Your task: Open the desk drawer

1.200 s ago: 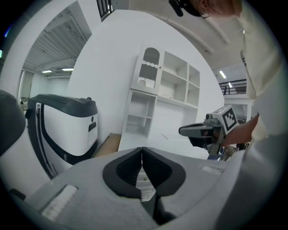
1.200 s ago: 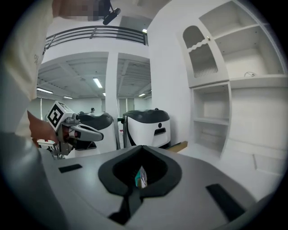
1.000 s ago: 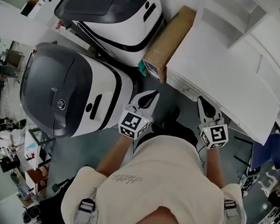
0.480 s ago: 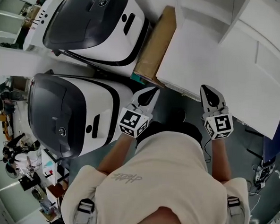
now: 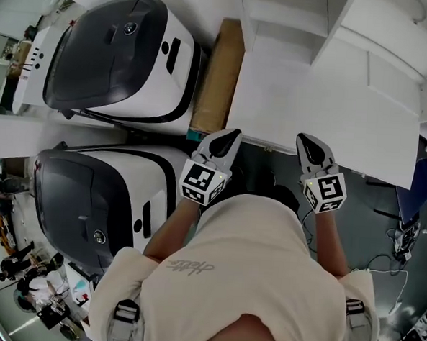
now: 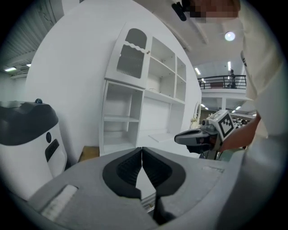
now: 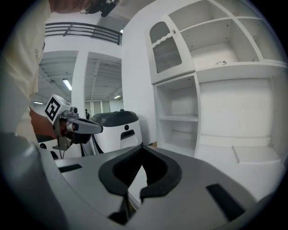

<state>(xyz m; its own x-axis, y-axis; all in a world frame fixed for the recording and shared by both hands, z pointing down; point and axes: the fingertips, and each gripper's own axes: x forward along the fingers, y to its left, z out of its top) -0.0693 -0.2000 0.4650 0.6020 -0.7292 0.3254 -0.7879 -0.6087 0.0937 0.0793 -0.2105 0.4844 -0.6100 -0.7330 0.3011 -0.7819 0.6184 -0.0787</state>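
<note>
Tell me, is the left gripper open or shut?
Shut: in its own view the left gripper shows its jaws meeting at the tips, with nothing held between them.

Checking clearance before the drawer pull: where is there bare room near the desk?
The white desktop is bare, from the cardboard box on its left to the hutch shelves behind, whose lower bays look empty. Left of the box is crowded: two large machines stand close together.
</note>
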